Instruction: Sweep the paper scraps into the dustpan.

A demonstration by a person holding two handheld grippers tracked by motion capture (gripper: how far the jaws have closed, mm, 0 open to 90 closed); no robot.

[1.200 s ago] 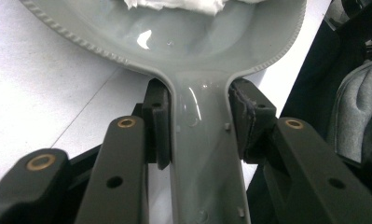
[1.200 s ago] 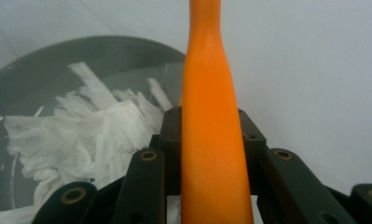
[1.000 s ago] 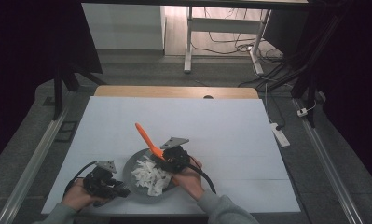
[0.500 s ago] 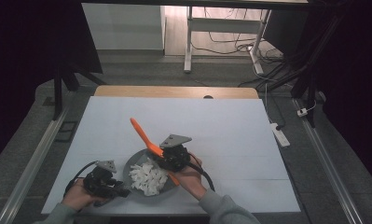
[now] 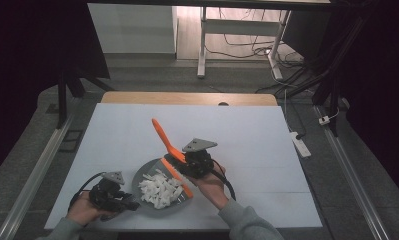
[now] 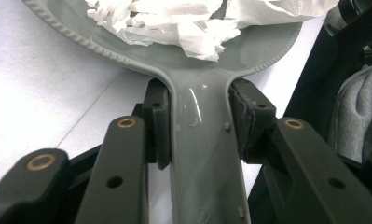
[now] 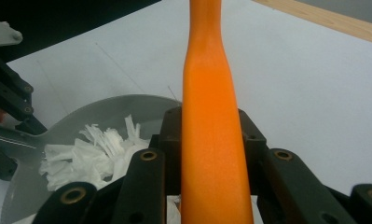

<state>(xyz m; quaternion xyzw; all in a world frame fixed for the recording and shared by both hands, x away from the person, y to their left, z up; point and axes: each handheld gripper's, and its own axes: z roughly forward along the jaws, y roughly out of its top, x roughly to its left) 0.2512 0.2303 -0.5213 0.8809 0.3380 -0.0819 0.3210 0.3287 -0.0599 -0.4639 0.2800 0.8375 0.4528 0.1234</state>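
A grey pan [image 5: 146, 176] with a flat handle [image 6: 204, 154] lies near the table's front edge, and a heap of white paper shreds [image 5: 160, 189] rests in it. My left gripper [image 5: 113, 194] is shut on that handle; the pads [image 6: 158, 126] press both of its sides. My right gripper [image 5: 197, 161] hovers over the pan's right rim, shut on an orange scraper [image 5: 162, 136]. Its long handle [image 7: 211, 140] slants up and away, and its orange blade [image 5: 179, 181] sits low by the shreds [image 7: 95, 154]. The pan [image 7: 104, 112] lies left of the right jaws.
A white sheet [image 5: 247, 130] covers the table, with a wooden strip [image 5: 187, 98] along its far edge. A power strip [image 5: 300, 143] lies on the floor to the right, and a white stand [image 5: 202, 40] is beyond the table. Dark metal rails flank both sides.
My right gripper has lifted a little and drifted right with the orange scraper, whose handle tip now stands higher. The left gripper and the pan have stayed in place.
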